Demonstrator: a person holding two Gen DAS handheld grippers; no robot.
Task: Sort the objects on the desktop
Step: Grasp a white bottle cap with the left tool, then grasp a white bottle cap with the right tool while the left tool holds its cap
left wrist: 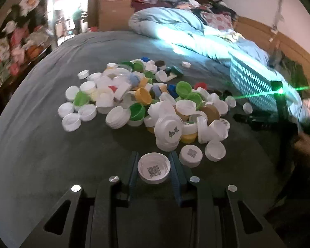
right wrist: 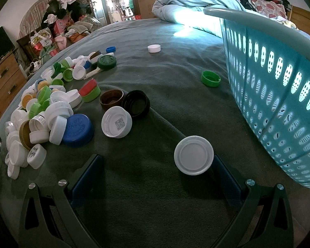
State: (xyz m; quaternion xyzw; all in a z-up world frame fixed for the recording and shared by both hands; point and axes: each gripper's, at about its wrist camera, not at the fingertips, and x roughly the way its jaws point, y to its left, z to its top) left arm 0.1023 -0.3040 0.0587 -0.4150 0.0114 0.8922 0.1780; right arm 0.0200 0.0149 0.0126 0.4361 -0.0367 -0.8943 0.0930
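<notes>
- The left gripper [left wrist: 154, 170] is clamped on a white cap [left wrist: 154, 170], its blue-padded fingers [left wrist: 132, 171] pressing the rim from both sides, low at 6 o'clock in the left wrist view
- The cap is held mouth-up: a shallow round shell, ribbed outer wall, a printed QR code on the inner floor; light rigid plastic that should not deform under this grip
- To do this step well, I would keep the squeeze even across the widest part of the rim and lift straight up before swinging, so the neighbouring white caps at 4 o'clock are not dragged along
- The right gripper [right wrist: 157, 171] stands wide apart and holds nothing; a smooth white lid [right wrist: 193, 155] lies top-up just inside its right finger [right wrist: 222, 169], about 4 o'clock of centre in the right wrist view
- The pale blue perforated basket [right wrist: 279, 95] rises at 2 to 3 o'clock there, close beside that lid, and looks the likely place for sorted pieces
- The cap pile [left wrist: 146, 101] spreads over the grey-green blanket [left wrist: 51, 144] at the centre of the left view: mostly white, with green, yellow, blue, red and brown mixed in
- A stray green cap [right wrist: 210, 79] sits near the basket foot at 1 o'clock
</notes>
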